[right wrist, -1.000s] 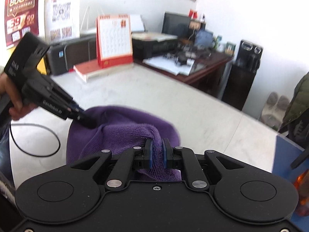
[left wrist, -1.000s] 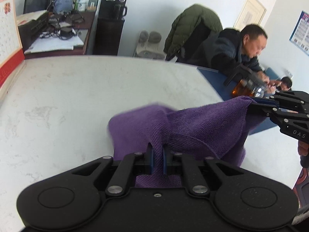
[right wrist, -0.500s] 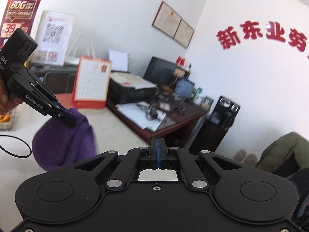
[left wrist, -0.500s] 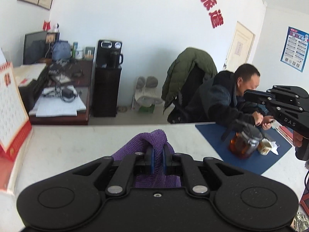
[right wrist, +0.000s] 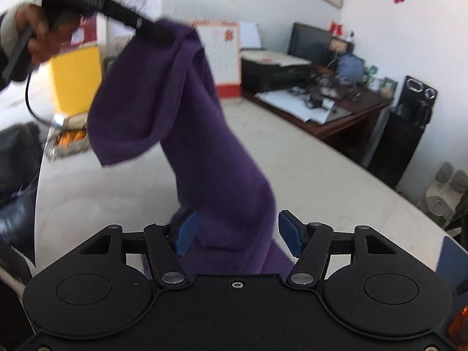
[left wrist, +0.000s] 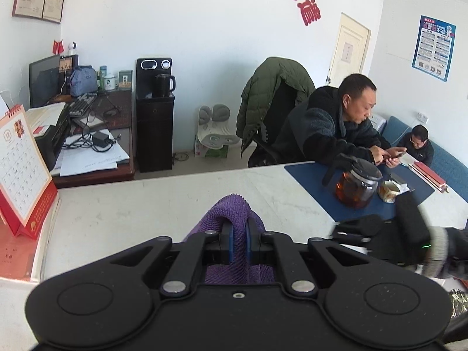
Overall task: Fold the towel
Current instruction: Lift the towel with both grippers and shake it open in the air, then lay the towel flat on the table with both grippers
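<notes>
Left gripper (left wrist: 239,241) pinches hanging purple towel (right wrist: 204,146); right gripper (right wrist: 238,235) spread

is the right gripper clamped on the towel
No, the right gripper has its blue fingers spread wide, with the purple towel hanging loose between them.

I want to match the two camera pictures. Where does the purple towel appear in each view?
Left wrist view: the purple towel is at bottom centre, a small bunch pinched in the shut left claw.
Right wrist view: the towel hangs across the centre, from the left claw at upper left down between the open right claw.
Shared landmark: the black water dispenser.
</notes>
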A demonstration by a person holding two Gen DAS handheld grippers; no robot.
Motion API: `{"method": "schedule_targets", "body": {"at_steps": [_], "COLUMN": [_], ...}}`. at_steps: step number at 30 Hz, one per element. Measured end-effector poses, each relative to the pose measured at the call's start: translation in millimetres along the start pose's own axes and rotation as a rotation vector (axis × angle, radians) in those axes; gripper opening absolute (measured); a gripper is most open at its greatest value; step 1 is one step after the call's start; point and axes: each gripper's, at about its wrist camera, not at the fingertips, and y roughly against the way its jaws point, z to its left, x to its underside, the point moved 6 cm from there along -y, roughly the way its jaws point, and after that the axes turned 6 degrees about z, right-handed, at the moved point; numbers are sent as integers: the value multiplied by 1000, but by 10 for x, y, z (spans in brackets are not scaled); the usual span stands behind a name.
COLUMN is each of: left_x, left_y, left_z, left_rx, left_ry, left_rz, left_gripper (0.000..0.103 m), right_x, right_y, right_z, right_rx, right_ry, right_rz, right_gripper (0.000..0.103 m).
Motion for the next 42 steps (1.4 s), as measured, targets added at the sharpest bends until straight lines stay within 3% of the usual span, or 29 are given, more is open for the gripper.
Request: {"method": "schedule_targets", "body": {"at_steps": [7, 11, 13, 18, 20, 24, 28, 32, 34, 36, 41, 42], "left_x": [174, 338, 446, 527, 350, -137, 121, 498, 687, 875, 1342, 1418], "left_y": [135, 138, 73, -188, -249, -212, -349, -527, -613, -699, -904, -900], "left_z": [-15, 117, 242, 623, 816, 1026, 1007, 970, 951, 930, 876, 873], "left_rx": [-3, -32, -51, -73, -85, -110, -90, -74, -65, -57, -35, -34], "left_ry": [35, 95, 144, 261, 278, 221, 255, 303, 327, 351, 409, 424], "left_rz": [64, 85, 97, 98, 77, -10, 66, 169, 220, 272, 401, 412], "left_gripper": [7, 7, 7, 7, 7, 7, 7, 8, 8, 8, 8, 8], "right_x": [34, 65, 65, -394, -592, -1124, -1410, -977, -579, -74, 868, 958], "right_y": [-920, -1026, -1019, -533, -342, 48, 463, 568, 433, 151, -315, -298], "right_z": [-345, -452, -484, -621, -725, -1008, -1143, -953, -755, -509, 3, 78], "right_rx": [-100, -108, -96, -3, 32, 148, 243, 265, 226, 188, 65, 61], "right_ry": [-8, -58, -82, -196, -211, -131, -45, 74, 122, 149, 64, 41], "right_rz": [85, 116, 115, -79, -153, -280, -367, -304, -220, -87, 198, 210], "right_gripper": [59, 4, 4, 4, 4, 4, 4, 7, 10, 24, 33, 37]}}
